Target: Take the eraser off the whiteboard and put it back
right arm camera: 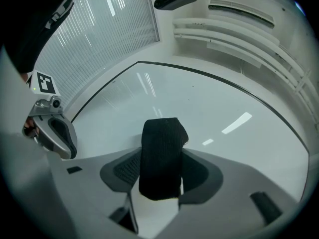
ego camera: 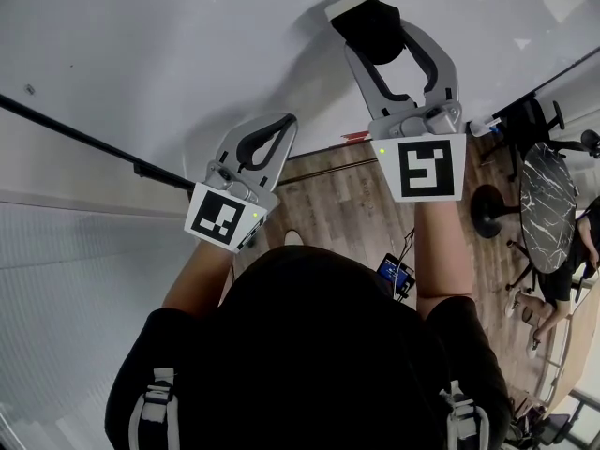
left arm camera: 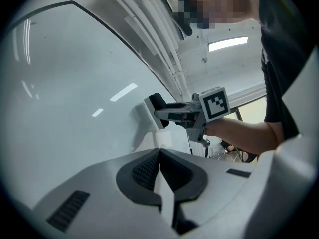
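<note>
Nearest item: person (ego camera: 309, 345) in a black top with strapped shoulders, seen from above; both forearms reach forward toward the wall.
Left tongs (ego camera: 284, 123): pressed together, nothing between the pads; held lower in the head view than the other pair and short of the whiteboard (ego camera: 169, 45). Judged to be parked clear so the working side has room.
Right tongs (ego camera: 370, 24): pinching the eraser (right arm camera: 160, 156) across its narrow width, one pad on each long side, and pointing straight at the board.
Eraser, location: between the right pads, at the face of the whiteboard, well to the right of the left tongs. Whether its far side touches the board or stands just off it cannot be told.
Eraser, axis: the long axis runs up and down along the board, crosswise to the line of the tongs. The left gripper view shows it side-on as a tall, thin slab.
Eraser, faces: the black ribbed side is turned back toward the tongs, and the white part is on the board side.
Reason for grip: a hold across the short width sets the flat side square to the board, which suits lifting it off and setting it back alike.
Whiteboard: glossy white, with a black frame (ego camera: 84, 139) along its edge and ceiling lights mirrored in it.
Surroundings: ribbed blind (right arm camera: 99, 39) beside the board; wooden floor (ego camera: 337, 204) below.
</note>
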A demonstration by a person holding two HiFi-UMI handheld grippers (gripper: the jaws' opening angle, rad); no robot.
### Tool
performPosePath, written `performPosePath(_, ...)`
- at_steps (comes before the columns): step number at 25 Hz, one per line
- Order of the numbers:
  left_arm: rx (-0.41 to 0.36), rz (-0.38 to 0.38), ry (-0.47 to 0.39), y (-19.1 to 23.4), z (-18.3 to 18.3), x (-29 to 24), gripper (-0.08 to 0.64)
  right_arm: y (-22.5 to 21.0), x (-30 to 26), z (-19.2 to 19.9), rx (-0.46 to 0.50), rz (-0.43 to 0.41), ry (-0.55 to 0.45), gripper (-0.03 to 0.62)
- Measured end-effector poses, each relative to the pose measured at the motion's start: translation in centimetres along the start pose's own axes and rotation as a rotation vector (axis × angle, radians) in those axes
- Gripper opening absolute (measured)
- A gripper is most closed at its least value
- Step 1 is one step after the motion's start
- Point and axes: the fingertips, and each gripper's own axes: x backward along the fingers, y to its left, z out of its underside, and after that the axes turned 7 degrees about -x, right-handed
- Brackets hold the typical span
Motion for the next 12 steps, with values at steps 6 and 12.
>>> performPosePath(6,0.024,0.018,-0.008,0.5,-0.1,-0.4,0.005,0.0,-0.1,0.0,-0.028,-0.006,-0.001,0.219)
performPosePath(12,0.013,0.006,-0.008,-1.1,-1.3,0.0,0.005,0.1,2.3,-0.3,-0.108,-0.035,-0.025,0.219)
